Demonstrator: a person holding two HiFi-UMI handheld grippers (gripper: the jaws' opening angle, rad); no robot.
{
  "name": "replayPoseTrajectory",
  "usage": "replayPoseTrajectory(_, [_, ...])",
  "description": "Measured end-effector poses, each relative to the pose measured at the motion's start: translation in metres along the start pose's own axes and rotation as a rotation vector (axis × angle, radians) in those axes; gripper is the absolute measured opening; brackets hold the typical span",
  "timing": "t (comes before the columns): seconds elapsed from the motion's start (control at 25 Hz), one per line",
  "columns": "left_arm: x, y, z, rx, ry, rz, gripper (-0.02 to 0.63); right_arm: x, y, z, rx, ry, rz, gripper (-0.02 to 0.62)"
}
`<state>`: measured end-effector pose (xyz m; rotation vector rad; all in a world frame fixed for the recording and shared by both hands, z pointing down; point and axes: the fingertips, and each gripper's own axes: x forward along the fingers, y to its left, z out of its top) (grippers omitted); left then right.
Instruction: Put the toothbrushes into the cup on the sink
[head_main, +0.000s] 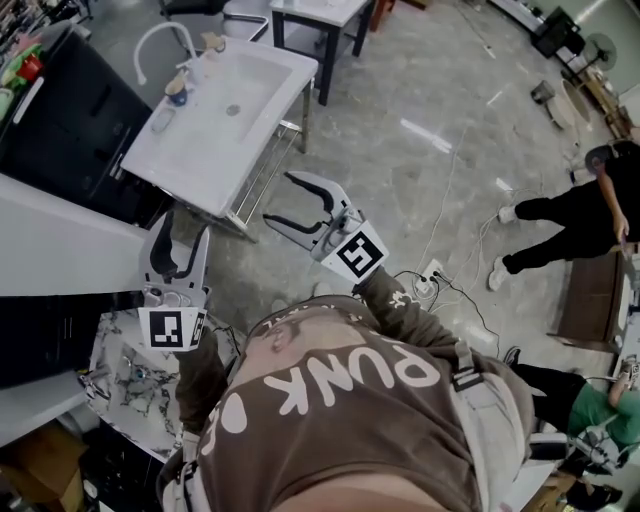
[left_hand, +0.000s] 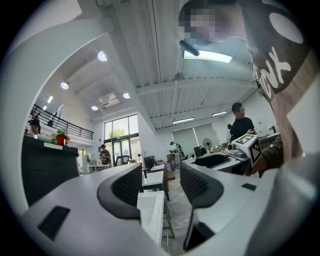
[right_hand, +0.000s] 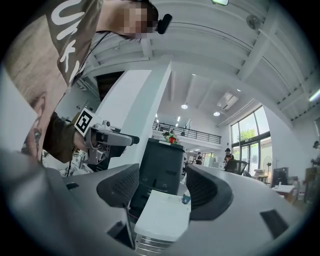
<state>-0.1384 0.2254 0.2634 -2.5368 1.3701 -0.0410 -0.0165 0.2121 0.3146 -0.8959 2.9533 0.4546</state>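
While your left gripper (head_main: 185, 232) and right gripper (head_main: 279, 197) both stand wide open and empty, just short of the sink's (head_main: 195, 165) near edge, the cup (head_main: 177, 92) sits by the faucet (head_main: 160, 40) on its left rim, with bare floor (head_main: 420, 130) open to your right.

My left tongs (head_main: 185, 228) and right tongs (head_main: 280, 197) are smooth, matt, pale-grey plastic. Their pads (left_hand: 125, 187) are black, ribbed and look rubbery. The sink (head_main: 200, 140) is smooth white with a soft sheen and stands on a thin, bright metal frame (head_main: 262, 175). The floor (head_main: 430, 90) is polished grey stone or concrete, glossy under the lights. My shirt (head_main: 380, 400) is matt brown cloth.
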Motion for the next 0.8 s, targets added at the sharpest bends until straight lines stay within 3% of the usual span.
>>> replayPoseTrajectory(0.52, [-0.006, 0.015, -0.001, 0.006, -0.012, 0.022, 0.227, 0.011, 0.001, 0.001, -0.047, 0.022, 0.005, 0.283])
replayPoseTrajectory(0.8, [-0.008, 0.019, -0.002, 0.01, -0.015, 0.036, 0.227, 0.015, 0.001, 0.004, -0.014, -0.023, -0.007, 0.281])
